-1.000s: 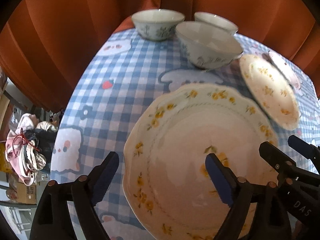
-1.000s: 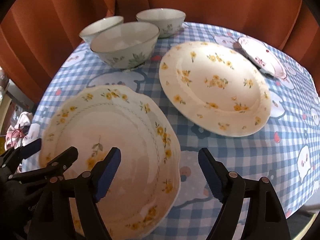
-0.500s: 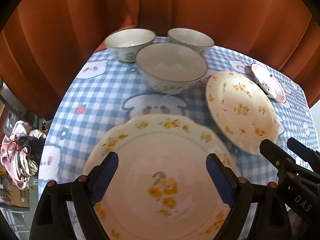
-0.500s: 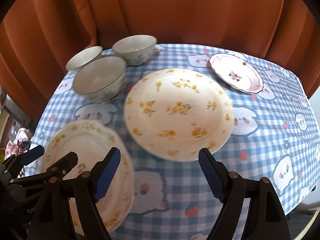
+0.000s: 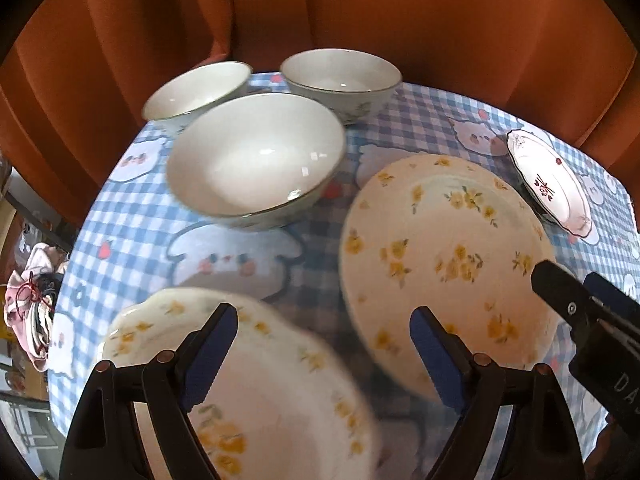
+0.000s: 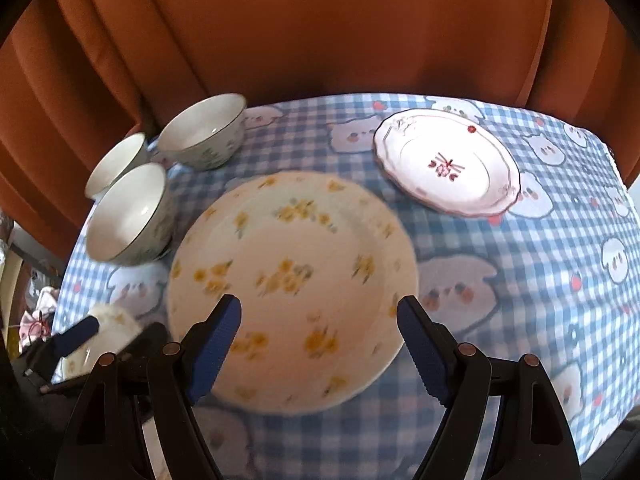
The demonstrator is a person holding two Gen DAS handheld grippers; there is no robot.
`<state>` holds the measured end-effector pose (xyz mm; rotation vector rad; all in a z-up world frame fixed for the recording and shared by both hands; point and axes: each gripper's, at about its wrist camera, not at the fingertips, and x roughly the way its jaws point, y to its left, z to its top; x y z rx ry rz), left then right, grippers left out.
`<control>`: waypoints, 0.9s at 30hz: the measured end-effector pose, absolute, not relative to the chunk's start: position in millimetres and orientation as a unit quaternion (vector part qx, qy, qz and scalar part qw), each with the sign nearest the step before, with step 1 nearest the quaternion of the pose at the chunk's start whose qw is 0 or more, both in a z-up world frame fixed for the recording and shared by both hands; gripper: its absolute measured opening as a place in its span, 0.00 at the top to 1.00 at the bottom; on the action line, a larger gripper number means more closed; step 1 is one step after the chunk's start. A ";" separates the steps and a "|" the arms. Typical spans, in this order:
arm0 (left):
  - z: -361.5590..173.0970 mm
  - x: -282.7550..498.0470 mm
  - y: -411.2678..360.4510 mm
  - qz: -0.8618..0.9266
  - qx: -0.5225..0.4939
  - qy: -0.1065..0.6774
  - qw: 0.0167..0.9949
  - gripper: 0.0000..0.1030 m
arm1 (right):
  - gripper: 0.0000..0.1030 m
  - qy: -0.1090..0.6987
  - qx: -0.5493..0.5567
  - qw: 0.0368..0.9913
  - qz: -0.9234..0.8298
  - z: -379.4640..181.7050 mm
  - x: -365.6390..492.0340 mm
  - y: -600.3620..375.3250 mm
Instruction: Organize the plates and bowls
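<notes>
Only one bit of writing could be read. In the left wrist view, the black body of the right gripper (image 5: 600, 320) stood at the far right edge, and it had the pale letters "DA" on it, low down near the corner. The rest of that word ran out of the picture. The small pink plate (image 6: 448, 162) had a dark red mark in its middle, but it was too small to read.
</notes>
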<state>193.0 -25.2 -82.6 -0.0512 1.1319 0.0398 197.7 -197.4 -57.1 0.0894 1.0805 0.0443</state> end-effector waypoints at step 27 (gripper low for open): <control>-118.8 239.4 -78.9 0.026 -0.007 0.558 0.829 0.28 | 0.32 0.553 0.034 0.832 0.030 -121.4 267.1 -228.7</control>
